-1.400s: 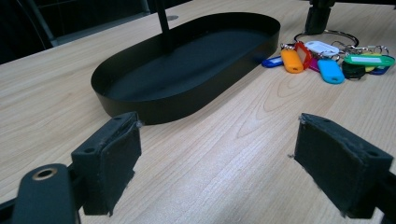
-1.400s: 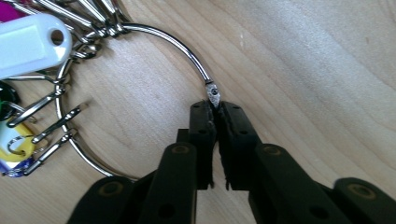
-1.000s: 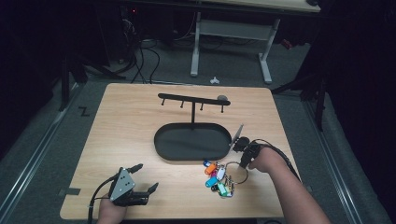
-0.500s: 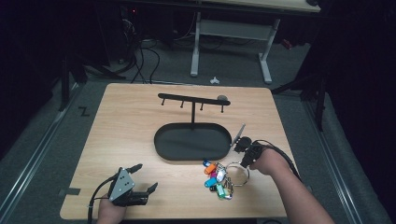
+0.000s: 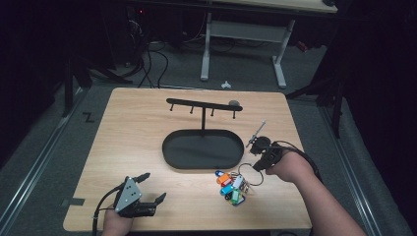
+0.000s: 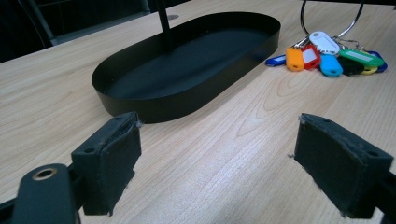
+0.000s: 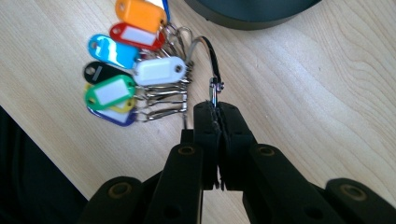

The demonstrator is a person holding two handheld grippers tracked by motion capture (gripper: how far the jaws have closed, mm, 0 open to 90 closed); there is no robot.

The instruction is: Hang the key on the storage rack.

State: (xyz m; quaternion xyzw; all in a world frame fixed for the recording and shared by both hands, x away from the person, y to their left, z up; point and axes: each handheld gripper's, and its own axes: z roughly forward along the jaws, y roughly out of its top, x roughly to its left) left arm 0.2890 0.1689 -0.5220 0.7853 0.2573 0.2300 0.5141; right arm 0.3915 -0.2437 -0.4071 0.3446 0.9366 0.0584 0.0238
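Note:
A large metal key ring [image 7: 211,58] carries several coloured key tags [image 5: 231,187] that lie on the wooden table [image 5: 137,142] just in front of the black oval tray [image 5: 202,148]. My right gripper [image 7: 216,108] is shut on the ring, which stands up from the tags [image 6: 327,49]. A black stand with a hook bar [image 5: 202,105] rises from the tray [image 6: 187,60]. My left gripper [image 5: 147,189] rests at the table's front left, jaws wide open, its pads [image 6: 109,154] holding nothing.
A small grey knob [image 5: 235,103] sits at the hook bar's right end. A white table frame [image 5: 243,42] and cables lie on the floor beyond the far edge. Bare wood spreads between my left gripper and the tray.
My right gripper has drifted slightly with the ring, and the tags have shifted a little on the wood. The left gripper has stayed put.

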